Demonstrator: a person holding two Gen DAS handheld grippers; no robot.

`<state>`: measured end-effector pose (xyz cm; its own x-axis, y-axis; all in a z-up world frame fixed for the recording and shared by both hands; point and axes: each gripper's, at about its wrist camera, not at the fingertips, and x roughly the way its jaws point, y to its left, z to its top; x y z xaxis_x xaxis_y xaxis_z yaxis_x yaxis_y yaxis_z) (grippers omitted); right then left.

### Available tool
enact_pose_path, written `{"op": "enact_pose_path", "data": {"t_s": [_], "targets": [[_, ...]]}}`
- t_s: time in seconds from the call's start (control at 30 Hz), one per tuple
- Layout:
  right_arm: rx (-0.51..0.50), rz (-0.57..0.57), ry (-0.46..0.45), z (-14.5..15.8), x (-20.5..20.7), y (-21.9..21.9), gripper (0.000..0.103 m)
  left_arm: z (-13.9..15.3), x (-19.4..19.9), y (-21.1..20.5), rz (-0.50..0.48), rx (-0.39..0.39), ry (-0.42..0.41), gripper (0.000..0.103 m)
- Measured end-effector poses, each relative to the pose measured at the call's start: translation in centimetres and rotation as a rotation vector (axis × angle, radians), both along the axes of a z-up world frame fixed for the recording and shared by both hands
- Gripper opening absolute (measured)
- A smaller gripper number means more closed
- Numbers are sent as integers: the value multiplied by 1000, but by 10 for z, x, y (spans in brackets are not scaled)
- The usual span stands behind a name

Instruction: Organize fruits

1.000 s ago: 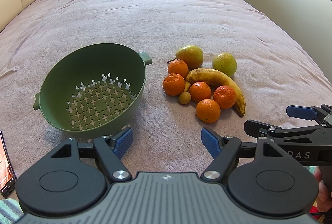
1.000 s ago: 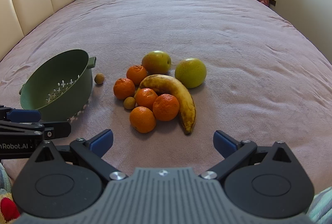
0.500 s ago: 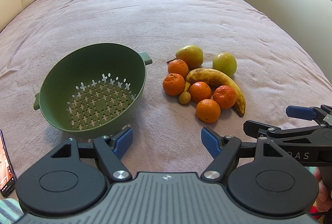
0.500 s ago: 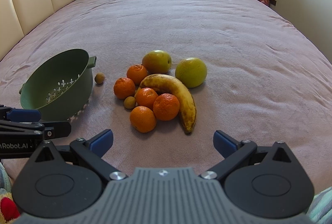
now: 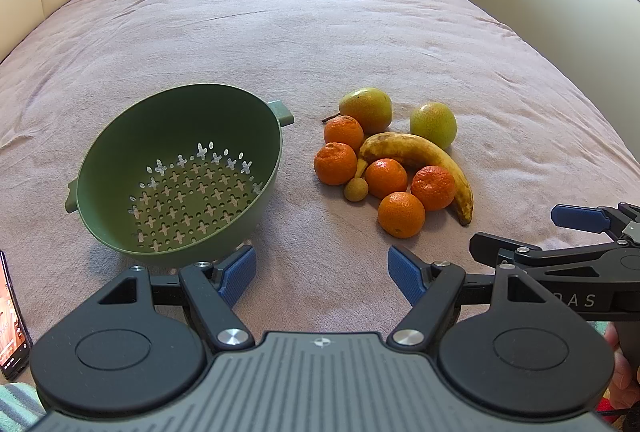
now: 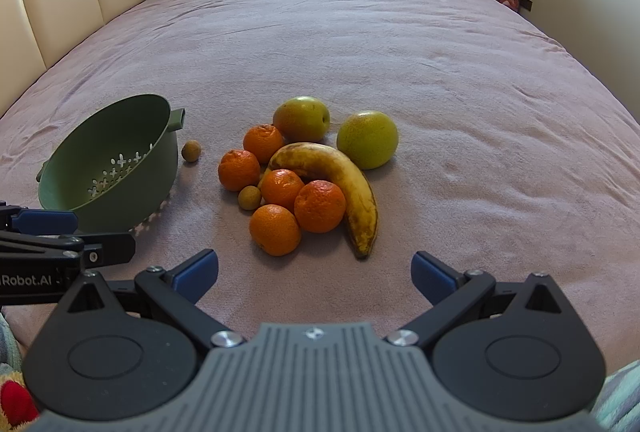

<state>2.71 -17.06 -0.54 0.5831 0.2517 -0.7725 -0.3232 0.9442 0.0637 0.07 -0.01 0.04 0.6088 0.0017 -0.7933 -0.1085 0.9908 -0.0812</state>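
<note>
Both claws hang low over the pink bedspread (image 6: 440, 72) with nothing in them: the left gripper (image 5: 321, 274) spread wide just short of the green colander (image 5: 176, 172), the right gripper (image 6: 315, 272) spread wider still, facing the fruit. The banana (image 6: 340, 180), five mandarins and two greenish pears lie bunched together beside the empty colander. Only the right view shows a small brown fruit (image 6: 191, 151) just by the colander's handle; only the left shows a phone (image 5: 12, 320) at the edge.

Black tool (image 6: 315, 270) linkages, blue fingertips (image 6: 197, 272), silver screws, ribbed grey housing.
</note>
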Motion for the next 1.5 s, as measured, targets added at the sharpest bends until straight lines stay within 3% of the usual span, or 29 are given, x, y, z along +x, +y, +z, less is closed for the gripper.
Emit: {"op": "enact_pose_path", "data": {"t_s": [0.5, 0.67, 0.8, 1.1, 1.3, 1.5], "targets": [[3, -1, 2, -1, 0, 0, 99, -2, -1, 1, 0, -10, -1, 88], [7, 3, -3, -4, 1, 0, 99, -2, 0, -1, -19, -51, -8, 80], [18, -4, -5, -4, 6, -5, 85, -3, 2, -4, -39, -78, -13, 73], [12, -25, -4, -13, 23, -9, 68, -10, 13, -9, -72, -87, -20, 58], [5, 8, -61, -15, 30, -4, 66, -15, 25, -17, -88, -59, -58, 58], [29, -23, -4, -23, 48, -5, 66, -31, 36, -26, -149, -49, -78, 58]]}}
